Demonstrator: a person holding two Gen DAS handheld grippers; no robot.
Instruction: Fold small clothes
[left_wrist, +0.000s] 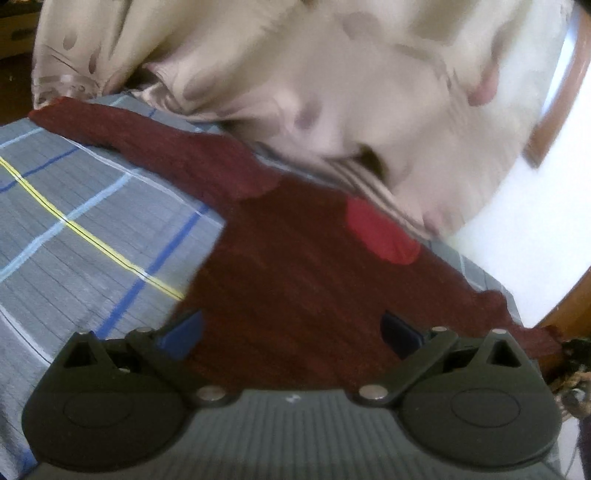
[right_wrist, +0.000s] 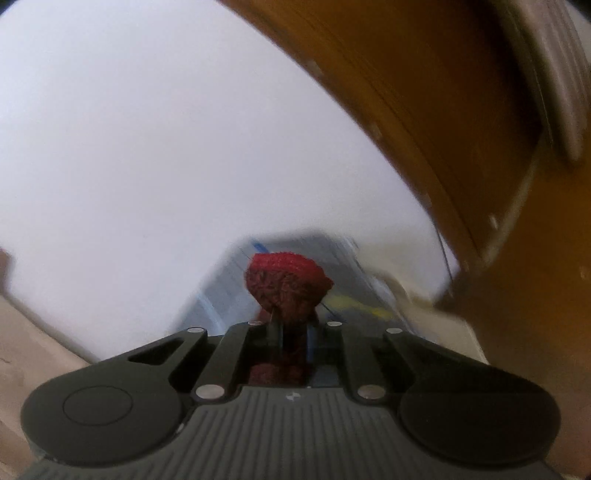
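The maroon sweater (left_wrist: 295, 280) lies spread on a grey plaid bedsheet (left_wrist: 74, 229), front side up, with a brighter red neck opening (left_wrist: 382, 232) toward the far edge. One sleeve (left_wrist: 147, 147) extends flat across the sheet to the upper left; the opposite sleeve runs off toward the right edge of the left wrist view. A cream patterned quilt (left_wrist: 295, 74) is bunched just beyond the sweater, touching its far edge.

Left gripper (left_wrist: 291, 332): jaws spread wide, nothing between them — the blue fingertips (left_wrist: 183, 334) hover over the lower body of the sweater. Contact with the fabric cannot be confirmed.

Right gripper (right_wrist: 291, 332): jaws clenched on a bunched piece of the sweater's knit — a ribbed red cuff (right_wrist: 286, 278) protrudes beyond the fingertips. The plaid sheet shows blurred behind it, with a white wall (right_wrist: 147, 147) and a wooden frame (right_wrist: 443, 110) further back.
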